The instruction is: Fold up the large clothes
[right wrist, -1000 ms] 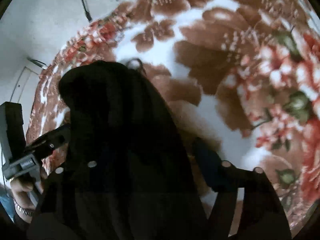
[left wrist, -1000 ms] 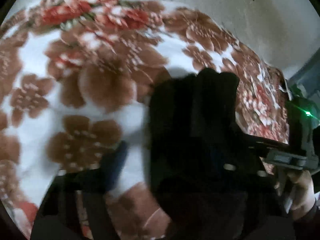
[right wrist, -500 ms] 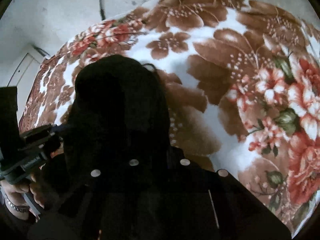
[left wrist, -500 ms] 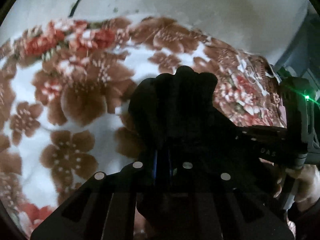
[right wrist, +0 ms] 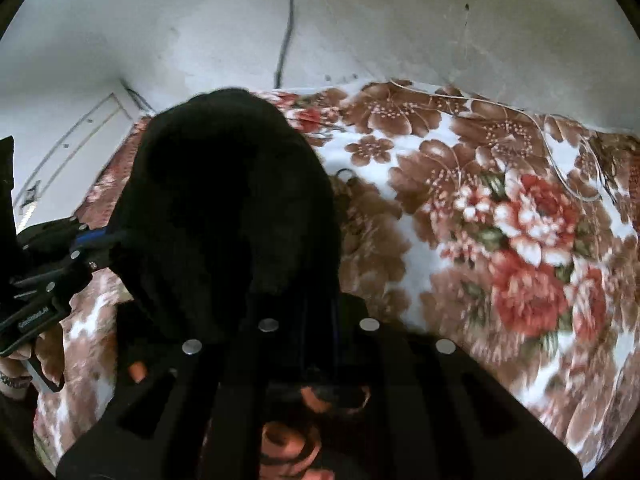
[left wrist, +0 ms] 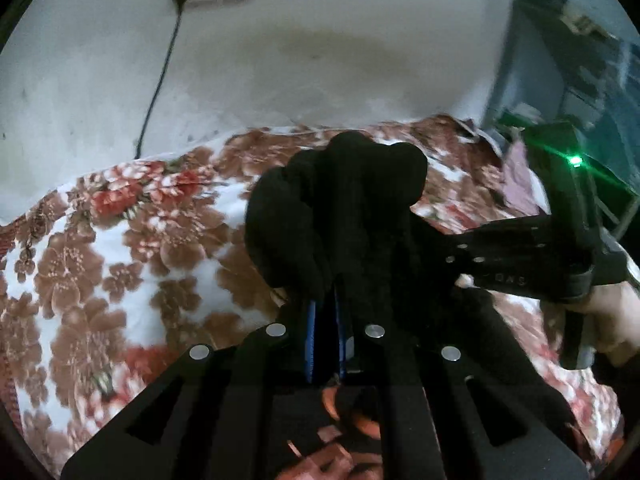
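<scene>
Black garment (left wrist: 340, 208), soft and bunched, lifted above floral blanket (left wrist: 132, 240), pinched at two points, folds hanging.

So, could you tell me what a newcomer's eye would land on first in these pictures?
A bunched black garment fills the middle of both views, pinched by the left gripper and the right gripper. Beneath it spreads a white blanket with brown and red flowers, backed by a pale wall.

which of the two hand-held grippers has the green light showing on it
The right hand-held gripper, seen in the left wrist view, shows a green light. The left hand-held gripper shows none.
</scene>
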Tool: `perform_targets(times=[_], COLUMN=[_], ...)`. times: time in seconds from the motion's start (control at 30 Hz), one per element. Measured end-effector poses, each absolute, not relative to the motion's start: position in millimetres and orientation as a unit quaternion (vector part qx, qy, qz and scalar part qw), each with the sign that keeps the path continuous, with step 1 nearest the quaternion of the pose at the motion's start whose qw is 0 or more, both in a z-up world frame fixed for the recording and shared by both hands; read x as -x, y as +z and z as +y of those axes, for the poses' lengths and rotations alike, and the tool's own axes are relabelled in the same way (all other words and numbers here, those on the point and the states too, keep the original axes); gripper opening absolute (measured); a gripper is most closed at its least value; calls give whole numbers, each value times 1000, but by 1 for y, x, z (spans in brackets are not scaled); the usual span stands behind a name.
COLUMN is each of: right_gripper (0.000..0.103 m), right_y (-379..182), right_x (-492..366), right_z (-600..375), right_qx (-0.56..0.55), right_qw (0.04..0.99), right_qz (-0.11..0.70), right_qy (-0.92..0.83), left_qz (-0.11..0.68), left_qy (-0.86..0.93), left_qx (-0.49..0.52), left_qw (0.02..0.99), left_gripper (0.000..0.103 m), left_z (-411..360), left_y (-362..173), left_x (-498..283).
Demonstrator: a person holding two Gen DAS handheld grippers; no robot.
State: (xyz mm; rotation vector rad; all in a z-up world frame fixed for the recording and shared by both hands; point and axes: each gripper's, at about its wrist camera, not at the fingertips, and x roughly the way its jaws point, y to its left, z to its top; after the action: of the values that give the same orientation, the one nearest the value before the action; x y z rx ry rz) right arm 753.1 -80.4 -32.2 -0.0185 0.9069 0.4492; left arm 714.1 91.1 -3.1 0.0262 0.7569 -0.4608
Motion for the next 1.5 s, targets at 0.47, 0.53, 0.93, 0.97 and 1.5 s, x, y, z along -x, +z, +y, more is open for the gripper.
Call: perform_targets(times=[0.47,0.53,0.93,0.97,1.5], right_gripper=[68,73,91,91,91], right_y=[-141,-155,-95,-88,-126], right_x=[-573,-558,-488,-485,-538], right_z=[-91,-105,-125,-118,-53], right_qx=[27,9,32,50,107], right_qw=[867,862,893,899,885], right_qz=[466,480,425,413,443], right_qy=[173,163,144,137,96], left_qz=[413,419,365,361,395], left_qy=[-200,-191,-142,-129,-48], left_qx=[-35,-28,-25,-32,-21], left_qw=[888,887,920,923,917], left_gripper=[22,42,68,68,83], left_z=[78,81,125,125,124], left_y=[-96,-117,-83,-81,-118], left_x=[-525,-508,-432,-432,-475])
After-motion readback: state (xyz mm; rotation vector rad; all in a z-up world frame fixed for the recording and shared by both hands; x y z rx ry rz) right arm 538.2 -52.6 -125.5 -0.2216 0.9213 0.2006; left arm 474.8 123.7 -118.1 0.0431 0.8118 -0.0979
